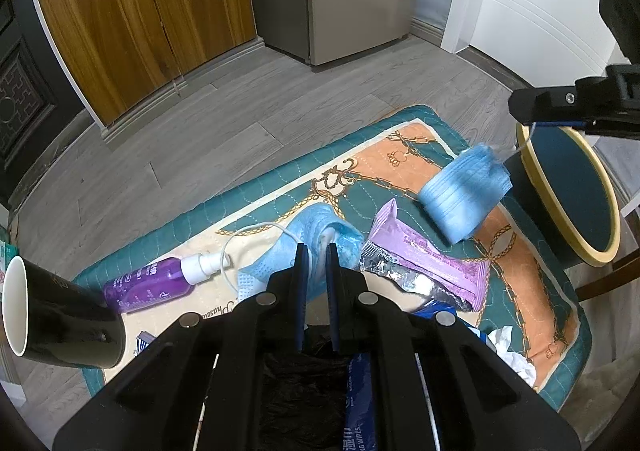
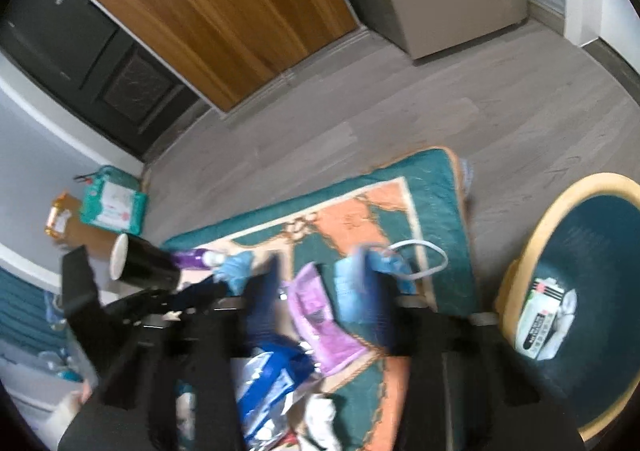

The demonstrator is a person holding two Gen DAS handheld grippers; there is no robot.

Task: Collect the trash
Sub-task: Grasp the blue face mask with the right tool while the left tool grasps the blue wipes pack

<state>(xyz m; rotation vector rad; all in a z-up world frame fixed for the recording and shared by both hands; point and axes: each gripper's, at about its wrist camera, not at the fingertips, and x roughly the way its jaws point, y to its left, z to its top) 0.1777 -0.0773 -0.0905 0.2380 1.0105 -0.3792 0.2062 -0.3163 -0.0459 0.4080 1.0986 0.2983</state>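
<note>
My left gripper is shut on the rim of a black trash bag, which hangs below it. In the left wrist view my right gripper reaches in from the right, and a blue face mask dangles from it by its ear loop, above the cushion. In the blurred right wrist view that mask hangs against the right finger; the jaws stand wide apart. A second blue mask, a purple wrapper, a purple spray bottle and crumpled tissue lie on the patterned cushion.
A black paper cup lies on its side at the left. A blue wipes pack sits by the bag. A round chair with a small carton stands to the right. Grey wood floor, wooden cabinets and a fridge lie beyond.
</note>
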